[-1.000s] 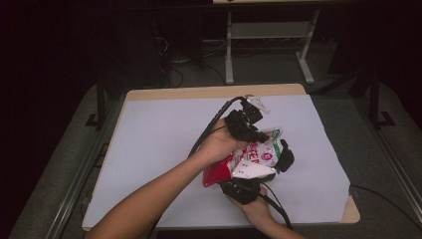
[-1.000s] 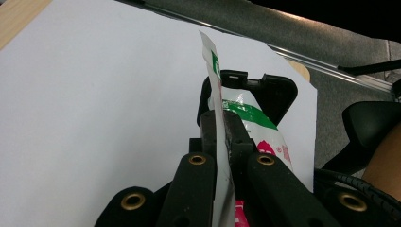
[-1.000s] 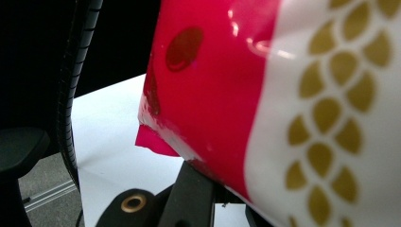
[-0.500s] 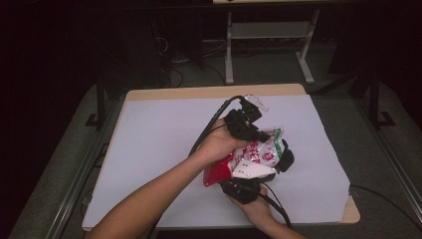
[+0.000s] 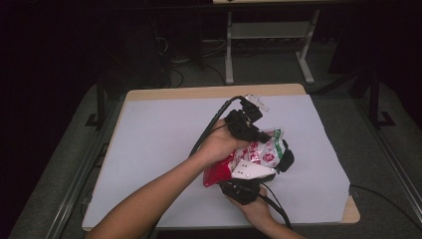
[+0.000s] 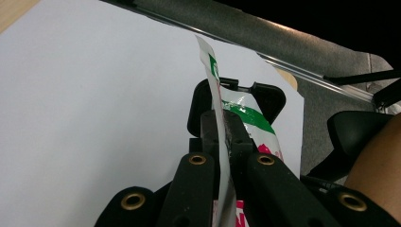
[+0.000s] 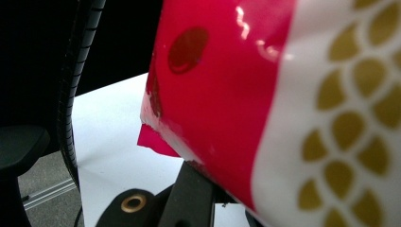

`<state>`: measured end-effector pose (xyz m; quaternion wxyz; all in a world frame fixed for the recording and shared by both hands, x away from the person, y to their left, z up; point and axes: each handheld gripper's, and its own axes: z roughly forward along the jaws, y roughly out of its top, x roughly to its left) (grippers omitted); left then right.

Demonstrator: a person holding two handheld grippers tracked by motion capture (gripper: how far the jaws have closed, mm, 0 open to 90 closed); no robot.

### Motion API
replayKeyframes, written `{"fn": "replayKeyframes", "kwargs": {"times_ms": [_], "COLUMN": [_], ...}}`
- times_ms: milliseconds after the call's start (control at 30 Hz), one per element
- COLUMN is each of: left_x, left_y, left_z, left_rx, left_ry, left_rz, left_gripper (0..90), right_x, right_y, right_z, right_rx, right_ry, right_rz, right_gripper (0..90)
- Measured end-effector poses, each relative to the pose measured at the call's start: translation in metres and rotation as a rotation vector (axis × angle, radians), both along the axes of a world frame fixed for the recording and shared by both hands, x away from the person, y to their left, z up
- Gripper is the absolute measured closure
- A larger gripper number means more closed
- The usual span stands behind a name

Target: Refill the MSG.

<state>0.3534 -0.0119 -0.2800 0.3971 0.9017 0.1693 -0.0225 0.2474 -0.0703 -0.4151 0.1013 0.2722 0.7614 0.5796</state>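
A red, white and green snack bag [image 5: 251, 157] hangs above the white sheet [image 5: 164, 139], held between both hands. My left gripper [image 5: 256, 133] comes from the upper left and is shut on the bag's green and white edge [image 6: 222, 118], which runs edge-on between the jaws. My right gripper [image 5: 241, 189] sits under the bag's red end, near the front edge. In the right gripper view the bag's red and gold-patterned face [image 7: 246, 94] lies right over the jaws. One black jaw shows beneath it, so their stance is hidden.
The white sheet covers a wooden table [image 5: 209, 92], with bare sheet to the left and behind the hands. Cables [image 5: 209, 129] trail from both grippers. A metal stand [image 5: 268, 50] and dark floor lie beyond the table's far edge.
Hardly anything differs. Both hands and the bag hold nearly the same place, with the bag shifted very slightly.
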Motion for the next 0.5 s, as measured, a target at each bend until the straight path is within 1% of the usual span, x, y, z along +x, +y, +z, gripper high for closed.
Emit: {"fn": "replayKeyframes", "kwargs": {"times_ms": [333,500], "left_x": [0.0001,0.001], "left_y": [0.0009,0.0011], "left_z": [-0.001,-0.0019], "left_rx": [-0.01,-0.004], "left_ry": [0.005,0.001], "left_rz": [0.013,0.011], "left_gripper": [90.0,90.0], "right_x": [-0.0006,-0.0003], "right_y": [0.0002,0.0002], "right_z": [-0.0006,-0.001], "right_rx": [0.003,0.005], "right_ry": [0.003,0.009], "right_rz": [-0.001,-0.002], "right_gripper": [90.0,90.0]}}
